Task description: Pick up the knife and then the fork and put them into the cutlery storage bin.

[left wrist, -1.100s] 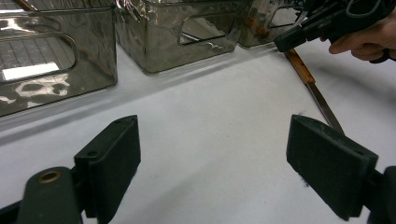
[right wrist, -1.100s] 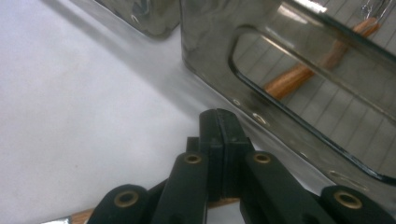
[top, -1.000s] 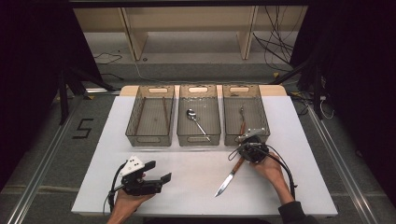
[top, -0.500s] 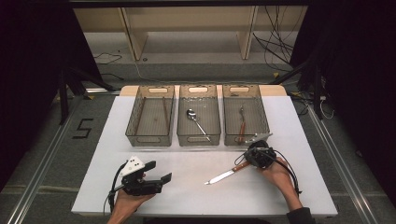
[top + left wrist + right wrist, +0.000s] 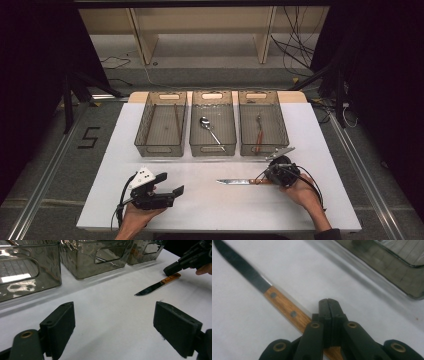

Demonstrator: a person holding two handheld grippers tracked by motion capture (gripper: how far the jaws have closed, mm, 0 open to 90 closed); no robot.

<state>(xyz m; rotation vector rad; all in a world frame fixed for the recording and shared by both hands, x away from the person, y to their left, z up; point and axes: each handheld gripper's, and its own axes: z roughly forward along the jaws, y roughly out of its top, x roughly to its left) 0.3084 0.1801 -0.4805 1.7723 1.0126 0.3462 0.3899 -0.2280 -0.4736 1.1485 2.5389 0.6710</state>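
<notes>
Knife (image 5: 245,182) with a wooden handle lies flat on the white surface (image 5: 210,210), in front of the three bins, its steel blade pointing toward nine o'clock in the high view. It looks light, stiff and thin, with a slick blade, so the riveted handle at its three o'clock end seems the safer place to take hold. The right hand-held gripper (image 5: 329,305) rests over that handle with jaws fully closed and empty, while the left hand-held gripper (image 5: 113,325) sits wide open, holding nothing.

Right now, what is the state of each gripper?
Left gripper: open, holding nothing.
Right gripper: shut, jaws together, resting over the knife handle, not gripping it.
</notes>
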